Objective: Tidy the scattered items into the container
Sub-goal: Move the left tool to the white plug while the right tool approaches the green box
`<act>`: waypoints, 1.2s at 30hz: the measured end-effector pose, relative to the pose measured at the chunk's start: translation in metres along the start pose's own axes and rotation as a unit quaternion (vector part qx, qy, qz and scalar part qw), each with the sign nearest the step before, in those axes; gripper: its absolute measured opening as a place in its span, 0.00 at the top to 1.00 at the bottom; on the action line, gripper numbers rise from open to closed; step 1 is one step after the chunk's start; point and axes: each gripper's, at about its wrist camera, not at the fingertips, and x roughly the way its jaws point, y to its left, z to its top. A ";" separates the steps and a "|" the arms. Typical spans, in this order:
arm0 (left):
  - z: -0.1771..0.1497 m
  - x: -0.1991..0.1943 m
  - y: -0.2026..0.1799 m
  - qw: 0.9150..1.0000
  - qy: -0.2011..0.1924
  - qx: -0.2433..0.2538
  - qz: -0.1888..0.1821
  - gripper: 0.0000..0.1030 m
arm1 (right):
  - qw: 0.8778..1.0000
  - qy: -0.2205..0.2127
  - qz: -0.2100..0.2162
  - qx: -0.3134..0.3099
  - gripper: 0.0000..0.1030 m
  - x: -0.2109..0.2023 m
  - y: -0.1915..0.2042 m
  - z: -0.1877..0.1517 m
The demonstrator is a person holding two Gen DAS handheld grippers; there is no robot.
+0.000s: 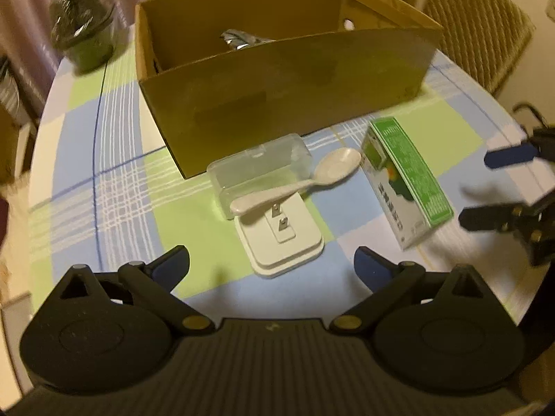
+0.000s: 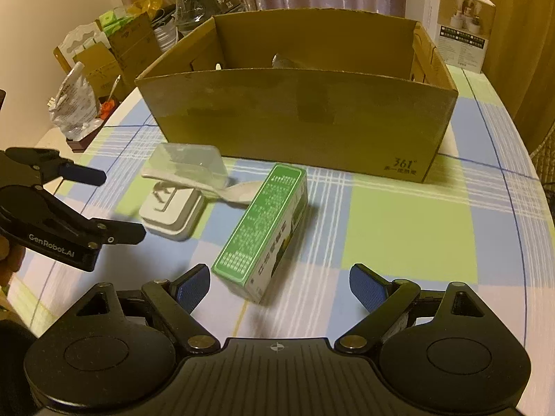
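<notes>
**2 open grippers closing in on the last of the clutter**

Both tools are over the counter point(image 2: 409, 228) and neither has anything in hand. The left hand-held gripper point(image 1: 272, 267) has its jaws spread wide, empty, and aimed at the white plug adapter point(image 1: 282, 239), which lies prongs up just ahead of it. Across that adapter rests a white spoon point(image 1: 305, 180), its bowl end propped toward a clear plastic case point(image 1: 260, 170) that sits touching the front wall of the cardboard box point(image 1: 277, 104).

Over to the right hand-held gripper point(image 2: 280, 286): jaws also wide and empty, straddling the near end of the green carton point(image 2: 260, 232), which lies on its side pointing at the box. That lines it up for a lengthwise pinch, I'd say.

The box stands open-topped at the back of the counter (something silvery is already inside). 4 items are left out, all clustered just before its front wall, so each lift should be short.
</notes>
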 end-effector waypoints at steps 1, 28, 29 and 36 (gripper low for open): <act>0.001 0.004 0.001 1.000 -0.001 -0.014 -0.002 0.04 | 1.000 0.000 -0.001 0.000 0.09 0.002 -0.001 0.001; -0.022 0.026 0.004 0.998 0.053 -0.023 -0.032 0.40 | 1.000 0.008 0.016 0.000 0.09 0.029 0.001 0.010; -0.024 0.025 0.005 0.998 0.054 -0.024 -0.031 0.40 | 1.000 0.012 0.017 0.001 0.09 0.032 0.002 0.011; -0.031 0.026 0.004 0.998 0.050 -0.024 -0.023 0.36 | 0.999 0.031 0.019 0.025 0.10 0.054 0.007 0.021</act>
